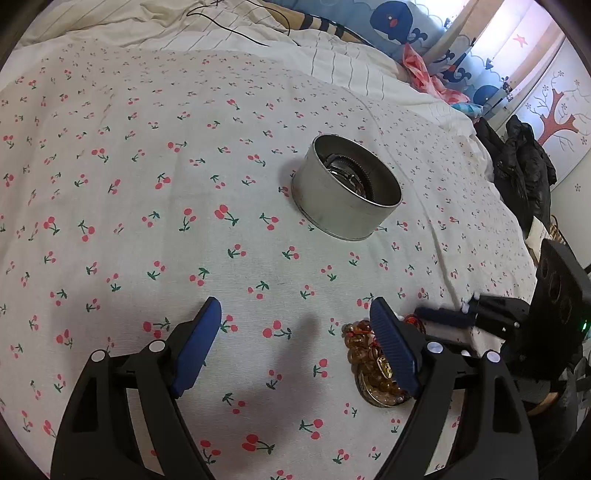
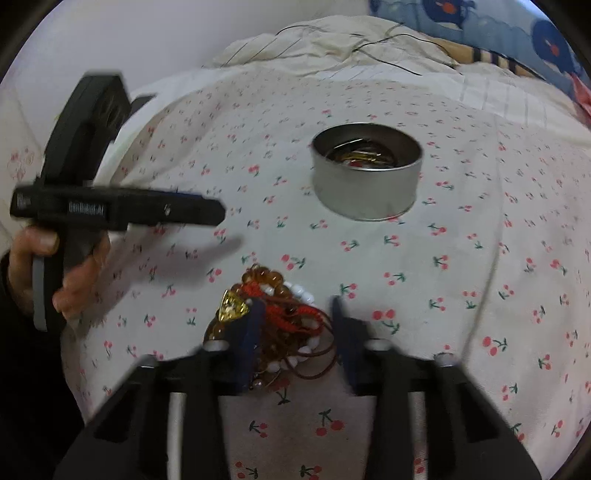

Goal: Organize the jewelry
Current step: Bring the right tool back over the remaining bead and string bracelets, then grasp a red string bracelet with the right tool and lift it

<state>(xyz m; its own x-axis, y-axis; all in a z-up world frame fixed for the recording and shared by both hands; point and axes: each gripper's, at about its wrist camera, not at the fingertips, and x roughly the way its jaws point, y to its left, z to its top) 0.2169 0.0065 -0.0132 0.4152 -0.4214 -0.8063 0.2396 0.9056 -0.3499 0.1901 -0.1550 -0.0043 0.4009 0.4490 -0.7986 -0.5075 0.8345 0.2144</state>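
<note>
Right gripper fingers straddle the bracelet pile, narrowly parted.

Cherry-print bedspread, whale-pattern curtain, tree-decal wall, daylight.

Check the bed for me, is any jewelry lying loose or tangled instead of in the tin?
Yes. A tangled heap of jewelry lies on the cherry-print sheet, apart from the round tin: amber beads, white beads, red cord and a gold pendant knotted together. The right gripper has its jaws around the heap.
</note>
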